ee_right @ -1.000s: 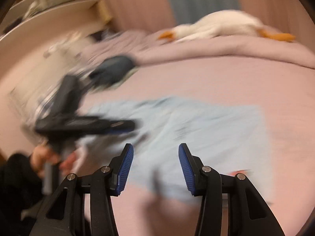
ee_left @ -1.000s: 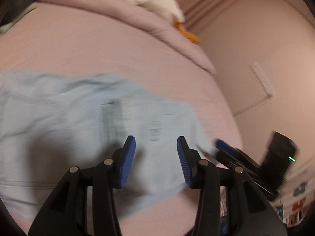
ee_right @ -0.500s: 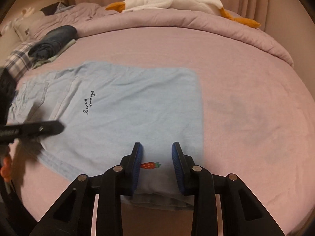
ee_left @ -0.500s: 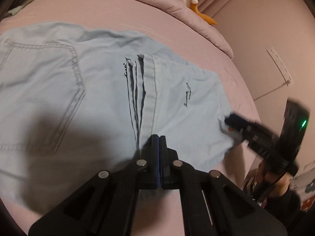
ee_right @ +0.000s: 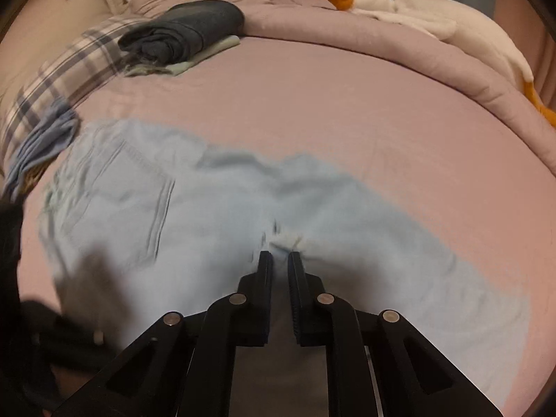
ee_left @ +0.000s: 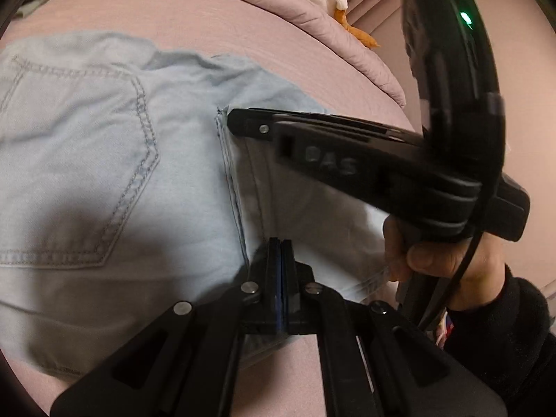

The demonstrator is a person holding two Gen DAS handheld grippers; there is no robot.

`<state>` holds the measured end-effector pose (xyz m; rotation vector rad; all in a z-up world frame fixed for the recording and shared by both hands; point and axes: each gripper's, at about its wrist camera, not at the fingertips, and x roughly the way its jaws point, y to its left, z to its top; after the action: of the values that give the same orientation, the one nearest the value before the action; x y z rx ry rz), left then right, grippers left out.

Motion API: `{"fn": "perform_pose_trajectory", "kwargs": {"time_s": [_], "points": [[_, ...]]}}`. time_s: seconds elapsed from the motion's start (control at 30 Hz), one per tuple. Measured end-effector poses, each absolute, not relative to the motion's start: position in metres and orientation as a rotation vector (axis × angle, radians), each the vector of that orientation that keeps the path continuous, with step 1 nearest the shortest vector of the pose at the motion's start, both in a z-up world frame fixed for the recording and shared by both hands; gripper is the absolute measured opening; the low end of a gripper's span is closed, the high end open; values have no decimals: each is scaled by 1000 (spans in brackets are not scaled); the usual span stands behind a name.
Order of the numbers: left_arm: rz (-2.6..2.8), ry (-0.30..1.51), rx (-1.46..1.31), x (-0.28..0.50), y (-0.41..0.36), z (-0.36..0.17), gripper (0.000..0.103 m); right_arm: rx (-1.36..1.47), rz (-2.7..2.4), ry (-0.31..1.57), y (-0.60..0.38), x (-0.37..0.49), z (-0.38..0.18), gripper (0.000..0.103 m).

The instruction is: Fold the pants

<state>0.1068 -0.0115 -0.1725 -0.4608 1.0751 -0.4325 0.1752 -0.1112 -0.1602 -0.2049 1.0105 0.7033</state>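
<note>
A pair of pale blue denim pants (ee_right: 215,229) lies spread on a bed covered by a smooth pink sheet (ee_right: 347,104), and everything else sits around them. Off the pants' left edge, in the right wrist view, a plaid cloth (ee_right: 52,83) and a crumpled blue garment (ee_right: 41,142) lie at the side of the bed. Beyond the pants, towards the far left, a rolled dark grey garment (ee_right: 187,31) rests on a flat pale green one (ee_right: 208,52). Behind the pants a bunched pink quilt (ee_right: 347,31) runs across the bed, and on it to the right lies a white plush goose with orange beak and feet (ee_right: 434,17). Pink curtains hang behind that.

The left gripper (ee_left: 278,253) has its jaws pressed together on the near edge of the pants, beside the turned-back hem. The right gripper (ee_right: 279,260), gripped by a hand (ee_left: 448,257) in a black sleeve, has just been closing its jaws; a bunched fold of the pants sits pinched at their tips, and the cloth there is blurred.
</note>
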Motion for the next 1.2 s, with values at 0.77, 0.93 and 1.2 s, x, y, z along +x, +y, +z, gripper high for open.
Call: {"fn": "perform_pose_trajectory", "kwargs": {"time_s": [0.77, 0.93, 1.2], "points": [[-328, 964, -537, 44, 39, -129, 56, -23, 535, 912, -248, 49, -142, 30], [-170, 920, -696, -1, 104, -129, 56, 25, 591, 882, -233, 53, -135, 30], [-20, 841, -1141, -14, 164, -172, 56, -1, 671, 896, -196, 49, -137, 30]]}}
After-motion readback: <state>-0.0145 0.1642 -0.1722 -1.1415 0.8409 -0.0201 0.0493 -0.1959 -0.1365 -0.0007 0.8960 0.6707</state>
